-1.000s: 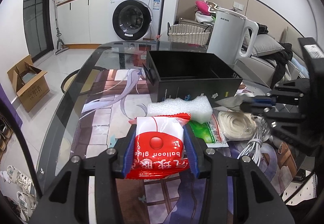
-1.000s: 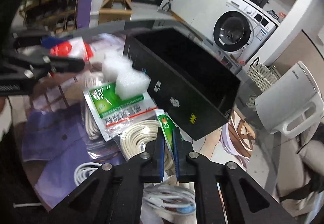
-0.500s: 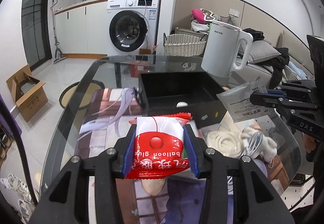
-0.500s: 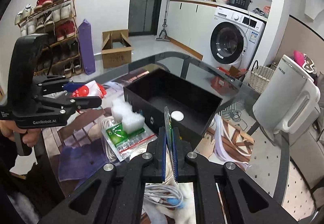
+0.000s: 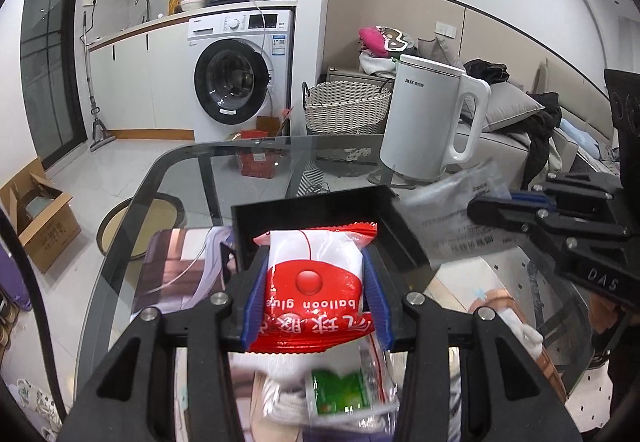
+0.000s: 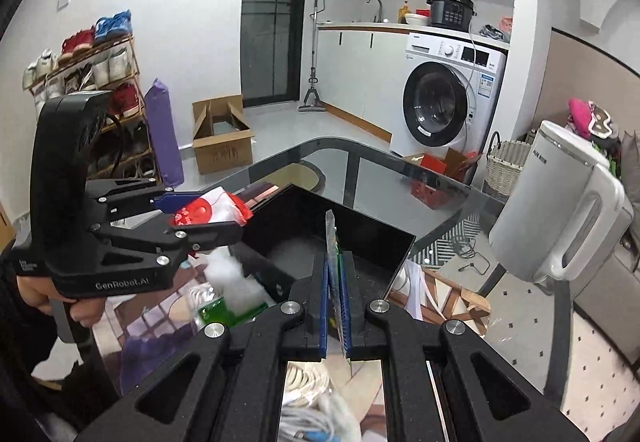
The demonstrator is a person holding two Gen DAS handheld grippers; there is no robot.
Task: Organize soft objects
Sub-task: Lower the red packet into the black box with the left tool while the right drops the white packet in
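Both claws are loaded: the left claw (image 5: pixel 316 302) pinches the red balloon glue packet (image 5: pixel 316 282), the right claw (image 6: pixel 335 306) is clamped tight on a thin clear bag (image 6: pixel 333 262) held edge-up. The black box (image 6: pixel 360 246) sits straight ahead and below both on the counter (image 5: pixel 192 178), with the left one nearer its rim.
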